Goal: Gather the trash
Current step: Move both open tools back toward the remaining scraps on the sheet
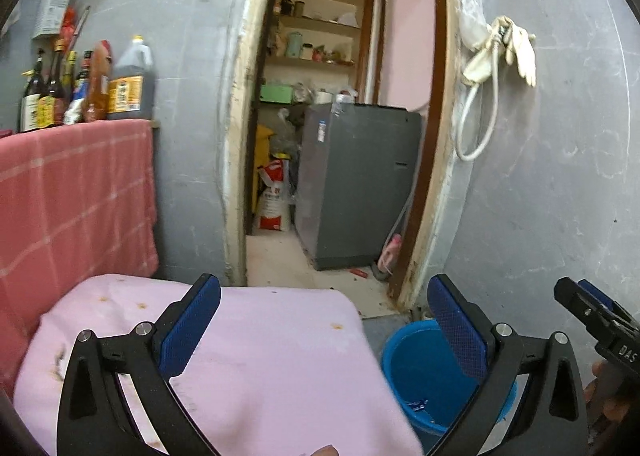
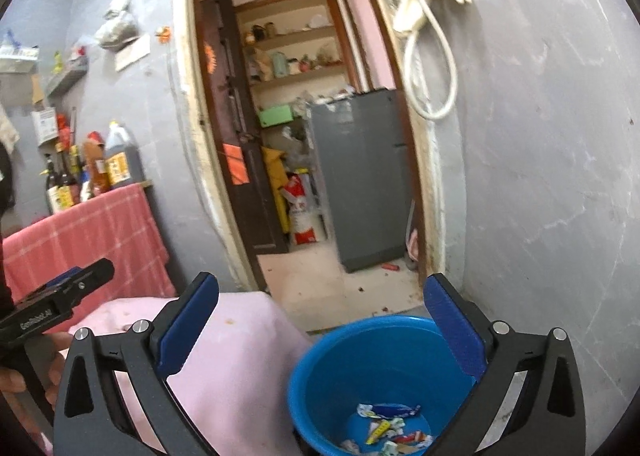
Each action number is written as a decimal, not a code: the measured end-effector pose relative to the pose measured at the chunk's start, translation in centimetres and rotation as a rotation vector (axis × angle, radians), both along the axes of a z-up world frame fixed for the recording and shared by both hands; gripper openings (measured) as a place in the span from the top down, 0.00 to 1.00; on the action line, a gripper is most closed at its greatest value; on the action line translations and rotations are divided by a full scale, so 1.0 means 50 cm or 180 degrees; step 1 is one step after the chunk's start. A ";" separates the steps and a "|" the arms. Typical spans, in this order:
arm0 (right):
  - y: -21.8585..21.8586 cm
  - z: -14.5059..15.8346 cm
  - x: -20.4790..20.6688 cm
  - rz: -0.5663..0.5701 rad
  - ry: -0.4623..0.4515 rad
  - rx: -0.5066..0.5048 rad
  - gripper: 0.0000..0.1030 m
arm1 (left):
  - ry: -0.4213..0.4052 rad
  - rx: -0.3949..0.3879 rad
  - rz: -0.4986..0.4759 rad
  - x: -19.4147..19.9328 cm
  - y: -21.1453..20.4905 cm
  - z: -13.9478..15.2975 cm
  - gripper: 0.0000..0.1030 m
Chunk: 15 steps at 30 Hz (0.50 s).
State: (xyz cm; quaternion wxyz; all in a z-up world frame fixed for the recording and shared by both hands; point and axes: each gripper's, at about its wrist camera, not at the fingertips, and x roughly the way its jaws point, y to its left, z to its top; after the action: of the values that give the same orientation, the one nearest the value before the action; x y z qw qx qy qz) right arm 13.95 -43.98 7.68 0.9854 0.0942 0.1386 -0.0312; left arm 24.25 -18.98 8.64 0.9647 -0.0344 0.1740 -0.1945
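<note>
Right tool [image 2: 320, 332] spread, bucket [image 2: 320, 368] rim cut off — wrappers [image 2: 386, 428] (crumpled) unreadable

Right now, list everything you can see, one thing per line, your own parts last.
Bucket: one, blue, on the floor right of the pink-covered surface.
Wrappers: several, mixed colours, crumpled at the bucket's bottom.
Pink cloth: one, pale pink, stained, covering the near surface.
Checked cloth: one, red-pink, hanging below the bottles.
Bottles: several, dark and amber, on the ledge at left.
Grey appliance: one, grey, beyond the doorway.
Sack: one, white and red, left of the appliance.
Gloves: pale, hung on the right wall with a white hose.
Left gripper: black, blue fingers, open, empty.
Right gripper: same, open, empty, above the bucket.
</note>
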 end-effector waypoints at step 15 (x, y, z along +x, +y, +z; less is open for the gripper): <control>0.223 0.028 -0.003 0.0456 -0.0398 -0.0207 0.00 | -0.0116 -0.0055 0.0609 -0.054 0.269 -0.010 0.01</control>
State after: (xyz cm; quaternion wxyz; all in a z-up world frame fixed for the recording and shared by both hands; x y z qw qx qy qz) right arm 13.80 -32.85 9.06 0.9943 0.0538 0.0821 0.0408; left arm 21.53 -5.53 8.14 0.9816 -0.0557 0.1506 -0.1035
